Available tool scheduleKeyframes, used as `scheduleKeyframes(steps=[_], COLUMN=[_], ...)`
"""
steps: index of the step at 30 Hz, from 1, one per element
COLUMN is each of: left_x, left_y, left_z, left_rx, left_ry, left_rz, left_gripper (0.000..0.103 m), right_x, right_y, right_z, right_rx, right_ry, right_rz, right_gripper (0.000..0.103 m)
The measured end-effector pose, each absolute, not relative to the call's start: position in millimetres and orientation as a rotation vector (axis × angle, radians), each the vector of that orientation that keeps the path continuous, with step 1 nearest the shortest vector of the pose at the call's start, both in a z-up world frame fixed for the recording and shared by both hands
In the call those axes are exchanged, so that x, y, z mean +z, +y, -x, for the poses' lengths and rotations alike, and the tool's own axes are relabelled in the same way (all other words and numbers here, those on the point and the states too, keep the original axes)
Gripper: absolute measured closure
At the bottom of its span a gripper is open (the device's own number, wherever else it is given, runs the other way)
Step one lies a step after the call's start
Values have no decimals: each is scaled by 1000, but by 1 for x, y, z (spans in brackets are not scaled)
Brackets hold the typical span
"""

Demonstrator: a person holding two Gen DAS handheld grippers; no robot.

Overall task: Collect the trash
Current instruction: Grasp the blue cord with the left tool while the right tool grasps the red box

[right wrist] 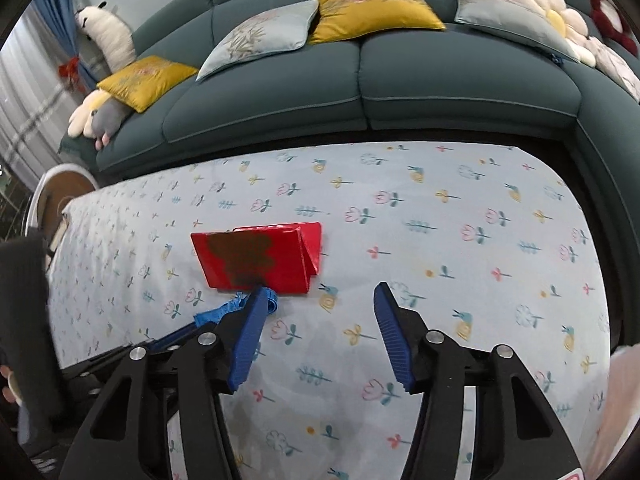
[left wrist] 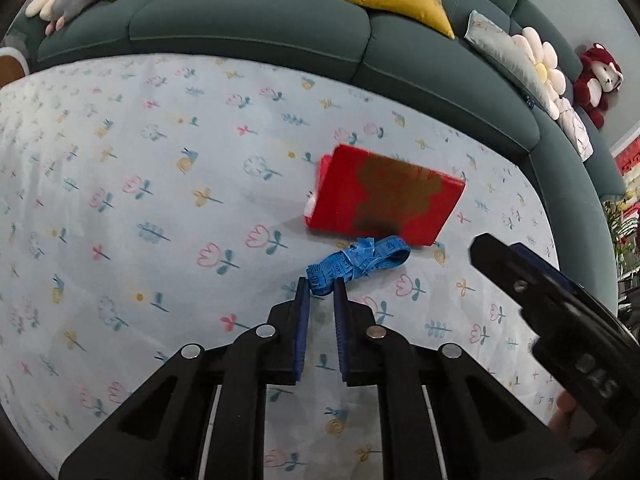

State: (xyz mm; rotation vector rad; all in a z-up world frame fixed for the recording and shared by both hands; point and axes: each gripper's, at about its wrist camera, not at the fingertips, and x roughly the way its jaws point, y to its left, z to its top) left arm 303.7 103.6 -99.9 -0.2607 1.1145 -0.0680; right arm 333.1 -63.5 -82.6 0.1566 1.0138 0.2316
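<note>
A crumpled blue measuring tape (left wrist: 360, 260) lies on the flowered tablecloth (left wrist: 160, 200), just in front of a flat red carton (left wrist: 384, 196) with one end flap open. My left gripper (left wrist: 322, 285) is shut on the near end of the tape, which shows between its blue pads. In the right wrist view the tape (right wrist: 224, 312) sits left of the left finger, partly hidden by it, below the red carton (right wrist: 256, 256). My right gripper (right wrist: 322, 292) stands open over bare cloth, nothing between its fingers. One of its fingers (left wrist: 504, 268) shows at the right of the left wrist view.
A dark green corner sofa (left wrist: 240, 28) wraps the table's far and right sides, with yellow and grey cushions (right wrist: 372, 8) and plush toys (left wrist: 600, 80). A round stool (right wrist: 64, 188) stands at the table's left end. A dark sleeve (right wrist: 24, 320) is at the left edge.
</note>
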Motion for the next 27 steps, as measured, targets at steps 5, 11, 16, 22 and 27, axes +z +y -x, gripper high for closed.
scheduleKeyframes(steps=[5, 11, 16, 22, 27], left_x=[-92, -93, -87, -73, -79], left_y=[125, 146, 155, 158, 146], left_z=[-290, -280, -297, -330, -337], left_rx=[-38, 52, 88, 86, 65], left_ry=[1101, 1096, 1075, 1037, 1060], left_rz=[321, 338, 333, 295, 265], left_gripper=[93, 93, 93, 93, 93], right_x=[-88, -88, -90, -91, -98], right_y=[-56, -42, -34, -31, -22], right_z=[-336, -350, -362, -377, -378], right_rx=[249, 269, 282, 322, 412], right_ry=[1023, 1013, 1013, 1012, 1059], right_rz=[-152, -128, -105, -74, -59], right_gripper=[53, 53, 53, 53, 53])
